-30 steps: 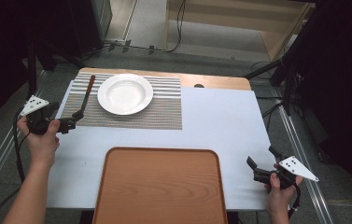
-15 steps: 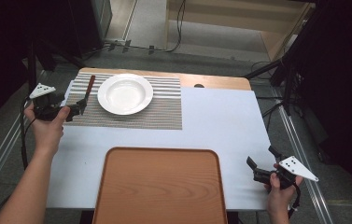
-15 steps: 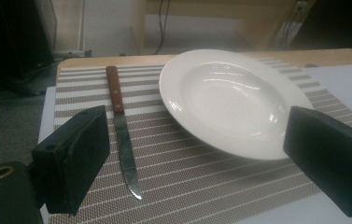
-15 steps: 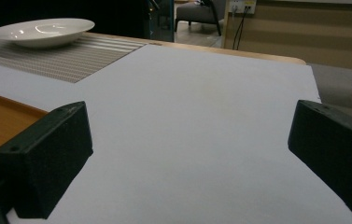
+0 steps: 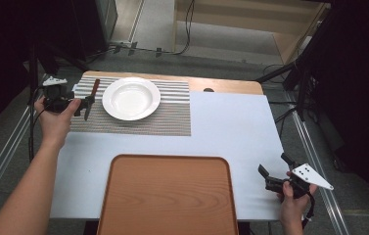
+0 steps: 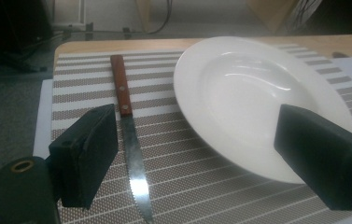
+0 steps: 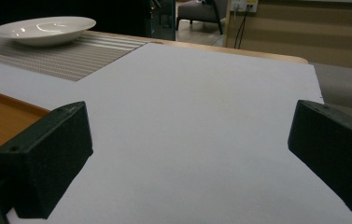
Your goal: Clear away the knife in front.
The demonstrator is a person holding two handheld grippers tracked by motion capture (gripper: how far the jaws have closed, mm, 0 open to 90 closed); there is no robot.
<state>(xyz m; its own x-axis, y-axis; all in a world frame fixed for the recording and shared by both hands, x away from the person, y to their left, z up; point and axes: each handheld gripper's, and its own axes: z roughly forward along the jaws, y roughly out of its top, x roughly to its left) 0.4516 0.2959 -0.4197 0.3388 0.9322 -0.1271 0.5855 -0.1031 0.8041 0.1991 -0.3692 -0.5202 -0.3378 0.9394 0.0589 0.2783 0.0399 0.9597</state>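
Observation:
A white plate [image 5: 131,98] rests on a striped placemat [image 5: 172,117] at the far left of the table. Left of it on the mat lies a knife [image 5: 91,98] with a wooden handle, its blade toward the near side. My left gripper [image 5: 80,106] is open at the mat's left edge, right beside the blade. In the left gripper view the knife [image 6: 128,126] runs just inside the left jaw and the plate [image 6: 253,93] sits before the right jaw; nothing is held by that gripper [image 6: 197,126]. My right gripper [image 5: 272,164] stands open and empty at the table's near right corner.
A large wooden tray [image 5: 167,196] lies at the front middle, its edge [image 7: 1,116] showing left of the right gripper [image 7: 187,140]. Bare white tabletop [image 5: 231,127] spreads between mat and right edge. Cables and stands crowd the floor behind the table.
My left gripper has moved away from the near side, up along the table's left edge to the knife. The right gripper has stayed put.

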